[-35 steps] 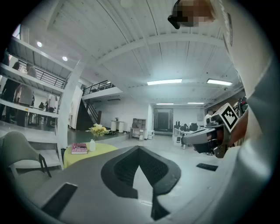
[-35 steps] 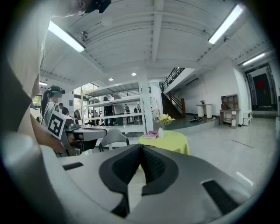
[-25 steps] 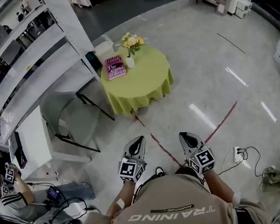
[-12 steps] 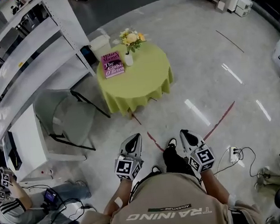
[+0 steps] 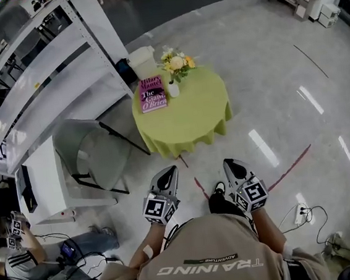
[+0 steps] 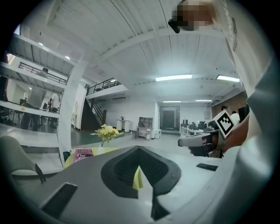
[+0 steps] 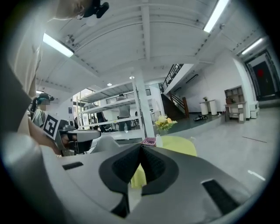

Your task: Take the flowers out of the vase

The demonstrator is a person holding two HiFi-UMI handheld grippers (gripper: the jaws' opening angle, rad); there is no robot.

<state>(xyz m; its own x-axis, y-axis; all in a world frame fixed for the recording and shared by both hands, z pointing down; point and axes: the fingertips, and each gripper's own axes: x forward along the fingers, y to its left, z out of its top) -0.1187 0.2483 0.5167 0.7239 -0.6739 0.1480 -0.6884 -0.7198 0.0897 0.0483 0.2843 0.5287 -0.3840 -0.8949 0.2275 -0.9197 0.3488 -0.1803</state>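
Tan tee [image 5: 208, 269] w/ white TRAINING print, grey left gripper [image 5: 168, 172] & right gripper [image 5: 231, 162], b/w marker cubes [image 5: 159, 210]

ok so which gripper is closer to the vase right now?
Left, by a little. The left gripper sits almost straight below the vase in the head view; the right gripper is off to its right. Both are well short of the table.

Round table [image 5: 188, 119] under a yellow-green cloth, far centre. Magenta book [image 5: 152, 94] lies flat on the table's left part. White container [image 5: 142, 62], possibly a waste bin, stands on the floor just beyond the table. Grey folding chair [image 5: 92, 152] stands left of the table, apart from it. White shelving [image 5: 43, 72] runs along the left. Red tape lines [image 5: 289, 163] cross the floor near right, with a power strip [image 5: 301, 200] and cables close by.
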